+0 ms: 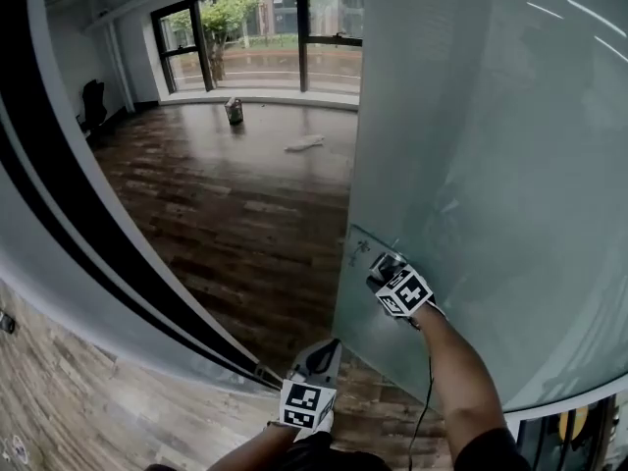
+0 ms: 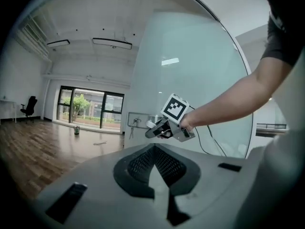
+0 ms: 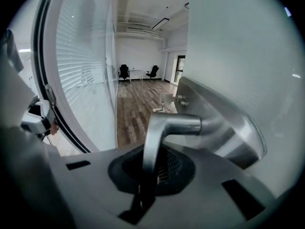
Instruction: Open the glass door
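Observation:
The frosted glass door (image 1: 471,165) stands swung open at the right, its edge toward the wooden room. My right gripper (image 1: 381,269) is at the door's metal lock plate (image 1: 359,245), shut on the silver lever handle (image 3: 164,128), which runs down between its jaws. In the left gripper view the right gripper (image 2: 153,126) and its marker cube (image 2: 174,108) show against the door (image 2: 200,70), with keys (image 2: 132,128) hanging from the lock. My left gripper (image 1: 324,353) hangs low by the threshold, apart from the door, shut with nothing in it (image 2: 155,168).
A black door frame (image 1: 59,214) with a glass wall curves along the left. The dark wood floor (image 1: 245,194) holds a can (image 1: 234,111) and a pale scrap (image 1: 304,143) near the far windows. Two office chairs (image 3: 124,72) stand at the far end in the right gripper view.

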Action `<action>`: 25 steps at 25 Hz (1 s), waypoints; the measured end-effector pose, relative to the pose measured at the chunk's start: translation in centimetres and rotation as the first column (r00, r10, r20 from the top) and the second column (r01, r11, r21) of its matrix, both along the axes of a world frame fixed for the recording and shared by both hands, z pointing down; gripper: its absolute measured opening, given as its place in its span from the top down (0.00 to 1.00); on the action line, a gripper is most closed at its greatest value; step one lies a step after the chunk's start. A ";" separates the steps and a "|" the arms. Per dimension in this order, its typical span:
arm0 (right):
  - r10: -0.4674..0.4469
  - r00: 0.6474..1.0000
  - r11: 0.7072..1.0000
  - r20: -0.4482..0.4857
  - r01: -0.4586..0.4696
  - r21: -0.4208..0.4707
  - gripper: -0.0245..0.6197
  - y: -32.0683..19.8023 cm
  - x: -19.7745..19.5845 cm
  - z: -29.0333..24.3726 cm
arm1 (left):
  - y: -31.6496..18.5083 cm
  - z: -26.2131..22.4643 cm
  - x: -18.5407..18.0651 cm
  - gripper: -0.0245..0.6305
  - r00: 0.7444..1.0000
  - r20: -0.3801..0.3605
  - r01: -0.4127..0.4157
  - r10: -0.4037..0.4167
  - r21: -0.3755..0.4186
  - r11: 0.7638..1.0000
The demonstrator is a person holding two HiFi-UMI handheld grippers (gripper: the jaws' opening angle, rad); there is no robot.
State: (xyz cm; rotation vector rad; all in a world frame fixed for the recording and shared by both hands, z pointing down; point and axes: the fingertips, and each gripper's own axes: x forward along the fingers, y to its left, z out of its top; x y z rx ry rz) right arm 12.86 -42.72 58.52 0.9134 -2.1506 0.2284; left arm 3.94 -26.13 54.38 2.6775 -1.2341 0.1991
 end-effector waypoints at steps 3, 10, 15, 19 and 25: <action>0.044 0.999 0.999 -0.011 -0.044 0.003 0.94 -3.0 2.5 -0.2 | -2.5 -0.5 1.2 0.96 1.000 0.006 -0.005 0.005 0.016 1.000; 0.138 0.990 0.990 0.012 -0.138 -0.003 0.94 -8.9 8.9 0.0 | -7.5 -0.1 4.1 0.96 1.000 0.019 0.008 -0.008 0.009 1.000; 0.200 0.979 0.980 0.024 -0.200 0.003 0.94 -13.4 14.7 -0.4 | -11.4 0.7 7.0 0.96 0.998 0.009 0.067 -0.067 -0.019 0.998; 0.263 0.965 0.965 0.021 -0.263 -0.007 0.94 -16.6 19.0 0.6 | -13.7 1.6 9.4 0.96 0.997 0.017 0.073 -0.073 -0.024 0.997; 0.338 0.941 0.941 0.024 -0.338 -0.007 0.94 -19.9 26.3 -0.1 | -16.2 -0.8 14.1 0.96 0.996 -0.029 0.086 -0.087 -0.021 0.996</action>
